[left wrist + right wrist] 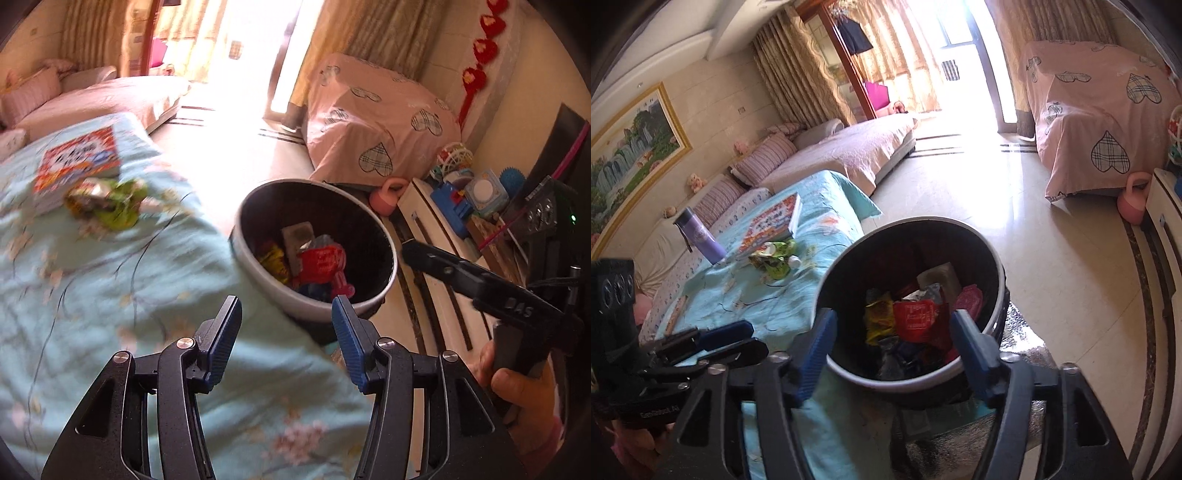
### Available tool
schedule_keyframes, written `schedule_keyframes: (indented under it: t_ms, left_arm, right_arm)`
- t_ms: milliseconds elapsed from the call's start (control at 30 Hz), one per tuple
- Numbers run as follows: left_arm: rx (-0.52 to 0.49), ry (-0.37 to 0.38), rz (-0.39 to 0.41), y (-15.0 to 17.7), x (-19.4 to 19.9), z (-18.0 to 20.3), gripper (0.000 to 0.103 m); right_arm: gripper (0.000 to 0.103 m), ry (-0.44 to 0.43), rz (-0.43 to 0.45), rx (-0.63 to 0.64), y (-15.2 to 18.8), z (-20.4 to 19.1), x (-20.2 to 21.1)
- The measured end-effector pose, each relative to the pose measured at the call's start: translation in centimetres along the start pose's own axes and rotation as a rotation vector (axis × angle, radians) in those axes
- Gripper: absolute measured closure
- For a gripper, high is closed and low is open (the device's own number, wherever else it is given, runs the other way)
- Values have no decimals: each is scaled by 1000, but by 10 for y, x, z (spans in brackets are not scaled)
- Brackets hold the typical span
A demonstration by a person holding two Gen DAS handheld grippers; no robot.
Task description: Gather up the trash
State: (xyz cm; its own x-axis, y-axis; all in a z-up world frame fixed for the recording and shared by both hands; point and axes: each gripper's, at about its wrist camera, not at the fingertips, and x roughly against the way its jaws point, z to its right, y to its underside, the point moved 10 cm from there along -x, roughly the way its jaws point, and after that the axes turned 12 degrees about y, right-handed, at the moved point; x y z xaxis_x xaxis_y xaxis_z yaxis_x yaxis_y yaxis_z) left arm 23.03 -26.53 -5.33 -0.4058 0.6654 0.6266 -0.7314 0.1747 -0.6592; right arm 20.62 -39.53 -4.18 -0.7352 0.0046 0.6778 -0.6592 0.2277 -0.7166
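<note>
Several wrappers already lie in the trash bin [912, 295] off the bed's [110, 295] near edge; a crumpled green wrapper [774, 258] remains beside the book [774, 221]. Left gripper [286, 332] and right gripper [894, 339] jaws stand apart, empty

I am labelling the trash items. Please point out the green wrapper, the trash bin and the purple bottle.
green wrapper [775, 260], right wrist view, crumpled middle
trash bin [1000, 275], right wrist view, right rim
purple bottle [701, 238], right wrist view, body

Wrappers [916, 321] in bin [999, 266] — beside table [783, 310]
</note>
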Motion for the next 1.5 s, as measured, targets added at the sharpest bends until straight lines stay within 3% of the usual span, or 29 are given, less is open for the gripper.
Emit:
schedule_keyframes:
  t_ms: [233, 333, 400, 467, 600, 733, 833, 1100, 1500]
  left_arm:
    - [57, -55, 126, 27, 60, -13, 52]
    - [45, -83, 207, 28, 99, -13, 51]
    - [41, -114, 264, 30, 122, -16, 29]
    - [43, -168, 328, 34, 144, -23, 16]
    - [6, -270, 399, 51, 169, -34, 11]
    - [-35, -389, 440, 70, 176, -45, 1]
    - [-58, -448, 464, 83, 179, -56, 0]
    - [-59, -493, 463, 103, 181, -71, 0]
    - [-62, -543, 477, 110, 193, -73, 0]
  right_arm:
    - [12, -40, 48, -41, 25, -30, 38]
    - [7, -67, 125, -17, 21, -56, 71]
    - [0, -75, 202, -6, 15, -70, 94]
    - [0, -91, 263, -8, 14, -82, 112]
    - [0, -18, 278, 25, 34, -94, 106]
    - [0, 40, 301, 58, 54, -93, 97]
    - [0, 70, 336, 66, 63, -89, 97]
    - [0, 109, 423, 120, 75, -95, 110]
    - [0, 105, 385, 142, 90, -102, 94]
